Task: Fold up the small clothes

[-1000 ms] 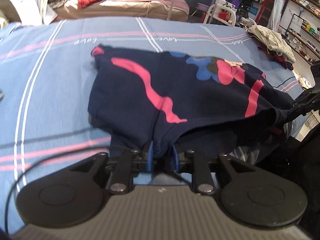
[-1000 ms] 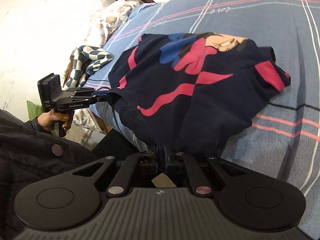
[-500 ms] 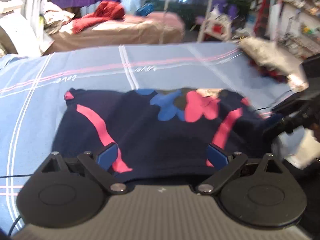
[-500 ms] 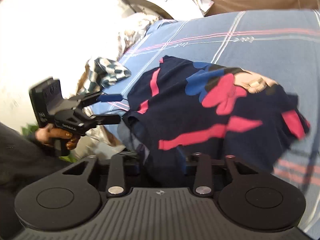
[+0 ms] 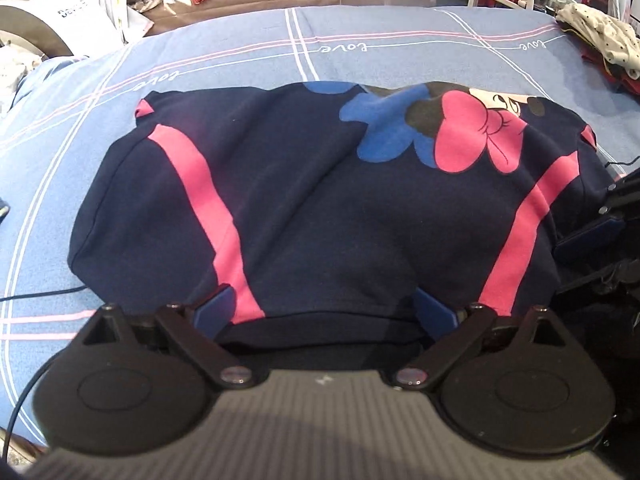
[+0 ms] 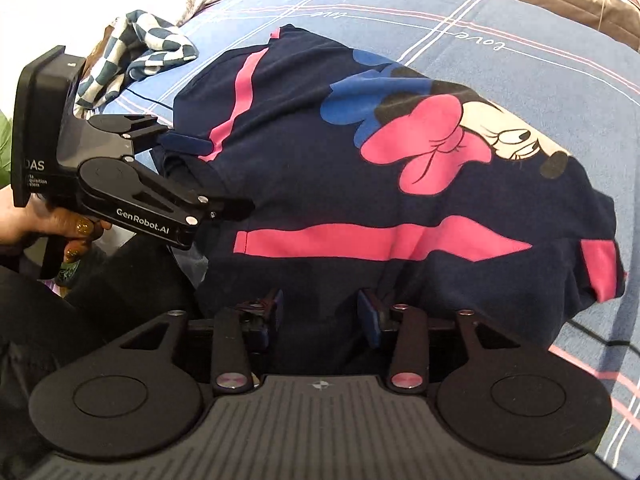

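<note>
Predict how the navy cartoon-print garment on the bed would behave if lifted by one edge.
The navy garment would probably droop, since it already drapes in soft creases on the blue sheet. It looks fairly thick, so likely somewhat weighty. Folded layers may slide apart.

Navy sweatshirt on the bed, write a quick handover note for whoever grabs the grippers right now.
Left gripper: open, jaws have just been opening, near hem between them but not pinched.
Right gripper: open, also just opened, cloth between the pads, not gripped.
Navy sweatshirt: lies on the blue bedsheet, print up, near edge at the bed's edge.
Done: garment laid down and released.
Left: probably smooth it, finish folding.
</note>
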`<state>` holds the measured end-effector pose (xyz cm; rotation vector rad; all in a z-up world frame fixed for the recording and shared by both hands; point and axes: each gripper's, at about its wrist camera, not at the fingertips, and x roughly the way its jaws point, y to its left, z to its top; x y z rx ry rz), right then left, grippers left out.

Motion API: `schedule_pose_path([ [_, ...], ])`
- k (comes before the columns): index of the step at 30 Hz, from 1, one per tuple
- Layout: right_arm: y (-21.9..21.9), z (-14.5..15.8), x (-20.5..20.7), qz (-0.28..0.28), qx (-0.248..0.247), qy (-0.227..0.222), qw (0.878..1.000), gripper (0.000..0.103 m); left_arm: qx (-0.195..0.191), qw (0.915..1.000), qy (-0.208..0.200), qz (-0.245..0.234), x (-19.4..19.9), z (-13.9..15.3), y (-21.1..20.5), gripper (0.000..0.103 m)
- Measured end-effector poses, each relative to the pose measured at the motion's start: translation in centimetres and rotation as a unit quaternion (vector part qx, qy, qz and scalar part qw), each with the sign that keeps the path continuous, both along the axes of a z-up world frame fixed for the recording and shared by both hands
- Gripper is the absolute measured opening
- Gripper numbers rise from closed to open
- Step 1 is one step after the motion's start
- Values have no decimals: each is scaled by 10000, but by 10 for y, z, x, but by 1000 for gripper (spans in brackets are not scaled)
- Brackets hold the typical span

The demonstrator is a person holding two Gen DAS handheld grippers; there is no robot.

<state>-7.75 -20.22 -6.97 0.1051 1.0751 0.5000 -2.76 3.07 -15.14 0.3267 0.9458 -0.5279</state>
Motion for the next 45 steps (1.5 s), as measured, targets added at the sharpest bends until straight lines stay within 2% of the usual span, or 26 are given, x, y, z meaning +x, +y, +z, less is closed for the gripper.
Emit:
schedule_pose_path([
  [5,-8,20,1,29,75,-241,9997,74,149,9999,15,7,0,3,2,98],
  [7,-17,28,5,-21,156,-355,9992,91,123,9998,78,-127,-5,13,0,98],
  [9,-32,34,14,-195,217,-459,9985,92,-163,9989,90,-431,-15,28,-3,98],
  [11,-52,38,25,-415,285,-547,9972,92,-537,9946,145,-880,-29,41,-9,98],
  [14,-87,38,44,-922,243,-625,9935,93,-842,9787,352,-1840,-51,48,-29,98],
  [16,-109,35,56,-1318,256,-493,9897,93,-661,9656,354,-2491,-67,45,-46,98],
  [17,-117,35,59,-1479,328,-461,9874,93,-541,9623,239,-2654,-74,44,-52,98],
  [22,-140,27,53,-1891,940,-266,9771,93,-290,9512,-105,-3071,-89,38,-69,98],
  [24,-140,21,46,-1978,1113,-209,9737,94,-239,9437,9,-3299,-94,30,-75,94],
  [26,-141,16,42,-2069,1178,-181,9711,94,-264,9358,286,-3504,-98,20,-81,89],
  [28,-142,11,40,-2170,1225,-192,9683,94,-193,9308,357,-3632,-103,12,-86,89],
  [33,-152,6,41,-2355,1425,-150,9613,94,148,9140,-156,-4052,-125,-7,-111,88],
  [35,-155,5,43,-2364,1409,-150,9613,94,290,9161,-175,-3994,-129,-13,-122,87],
  [37,-159,5,44,-2403,1372,-165,9608,94,525,9169,-344,-3942,-134,-17,-127,79],
  [39,-164,3,43,-2423,1354,-157,9606,94,734,9194,-556,-3823,-137,-20,-129,61],
  [43,-175,0,38,-2576,1403,-154,9559,95,771,9219,-659,-3740,-139,-20,-124,54],
  [45,-180,-3,35,-2676,1516,-100,9515,95,805,9232,-737,-3684,-140,-17,-123,43],
])
